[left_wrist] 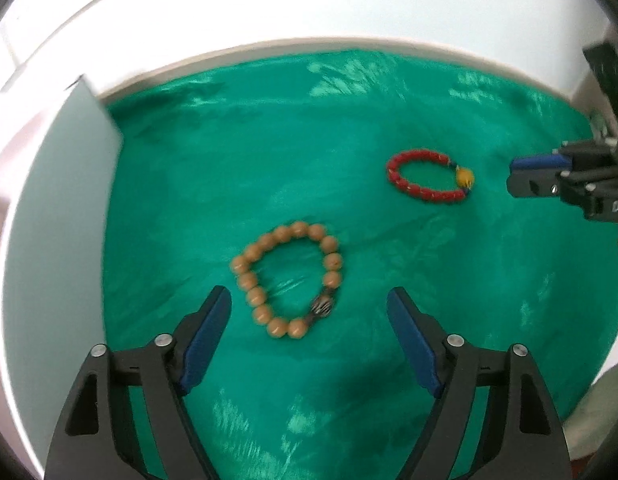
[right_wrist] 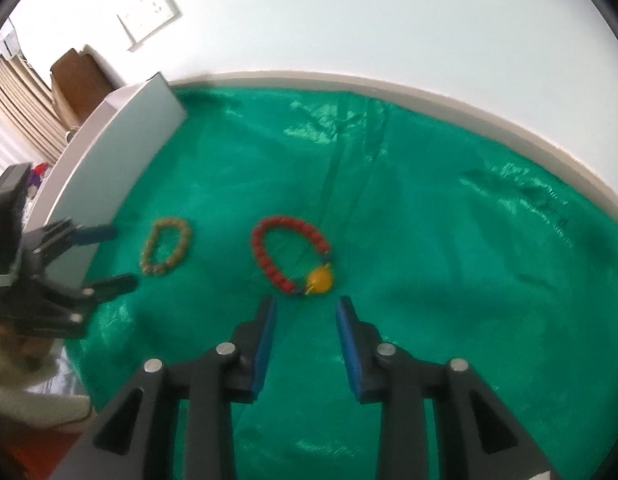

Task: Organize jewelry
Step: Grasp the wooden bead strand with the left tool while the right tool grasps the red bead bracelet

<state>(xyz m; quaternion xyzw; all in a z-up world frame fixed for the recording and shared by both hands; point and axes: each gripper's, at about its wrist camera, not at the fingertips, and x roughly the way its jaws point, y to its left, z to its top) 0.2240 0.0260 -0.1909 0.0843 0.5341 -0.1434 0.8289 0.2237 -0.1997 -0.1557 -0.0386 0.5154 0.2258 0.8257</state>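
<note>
A tan bead bracelet (left_wrist: 288,280) with one striped bead lies flat on the green cloth (left_wrist: 349,128). My left gripper (left_wrist: 309,300) is open, with its fingertips on either side of the bracelet's near part and a little above it. A red bead bracelet (right_wrist: 290,255) with a yellow bead lies just ahead of my right gripper (right_wrist: 307,304), which is open and empty. The red bracelet (left_wrist: 429,176) also shows in the left wrist view, with the right gripper (left_wrist: 513,176) beside it. The tan bracelet (right_wrist: 165,247) and the left gripper (right_wrist: 121,258) show in the right wrist view.
A pale grey-white box (left_wrist: 65,200) stands at the left edge of the cloth; it also shows in the right wrist view (right_wrist: 121,156). A white wall runs behind the table. The cloth (right_wrist: 469,280) is wrinkled.
</note>
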